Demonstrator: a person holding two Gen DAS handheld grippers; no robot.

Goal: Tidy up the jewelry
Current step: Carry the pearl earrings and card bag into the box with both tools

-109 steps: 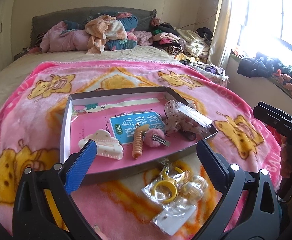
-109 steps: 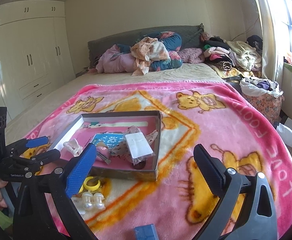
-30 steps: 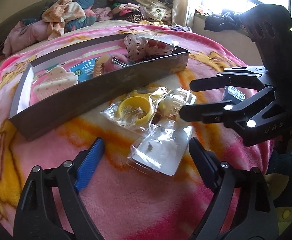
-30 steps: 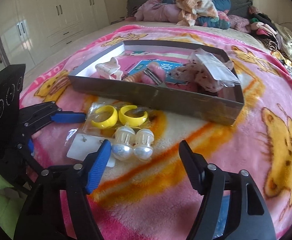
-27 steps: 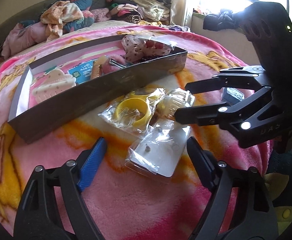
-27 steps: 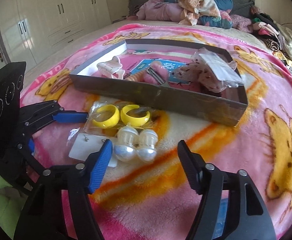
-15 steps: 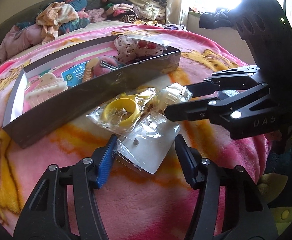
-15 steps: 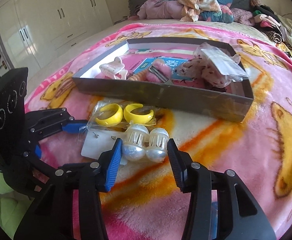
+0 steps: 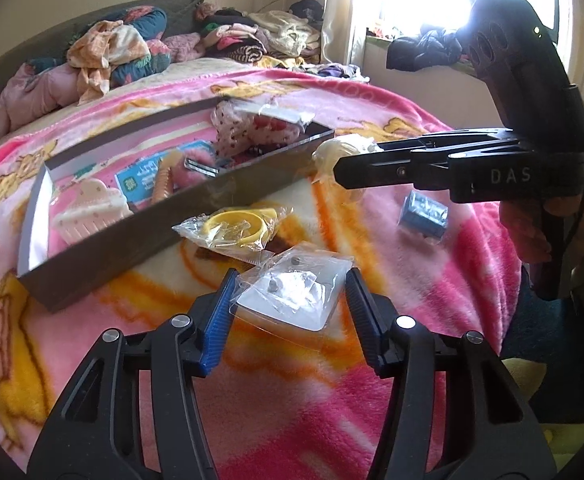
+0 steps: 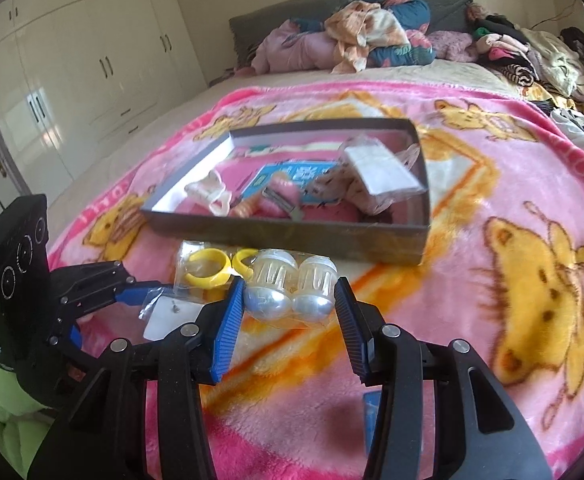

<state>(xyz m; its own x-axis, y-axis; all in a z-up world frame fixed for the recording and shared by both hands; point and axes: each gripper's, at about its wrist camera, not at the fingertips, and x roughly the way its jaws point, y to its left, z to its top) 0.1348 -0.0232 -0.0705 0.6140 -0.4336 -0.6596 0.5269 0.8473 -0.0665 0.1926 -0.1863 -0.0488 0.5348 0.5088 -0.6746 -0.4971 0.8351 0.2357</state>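
My left gripper (image 9: 290, 280) is shut on a clear packet of small stud earrings on a white card (image 9: 292, 298), just above the pink blanket. My right gripper (image 10: 290, 290) is shut on a clear packet with two large pearl earrings (image 10: 290, 288) and holds it lifted in front of the box; in the left wrist view the right gripper (image 9: 328, 162) hangs level with the box's near right corner. A packet of yellow rings (image 9: 238, 228) lies on the blanket before the dark shallow box (image 9: 164, 220), which holds hair clips and packets.
A small blue box (image 9: 424, 214) lies on the blanket to the right of the packets. The pink bear blanket (image 10: 532, 280) covers the bed. Piled clothes (image 10: 356, 40) lie at the headboard. White wardrobes (image 10: 72, 64) stand at left.
Both grippers closed on their packets. The right gripper lifted the pearl earrings off the blanket toward the box. The left gripper raised the stud earring card slightly.
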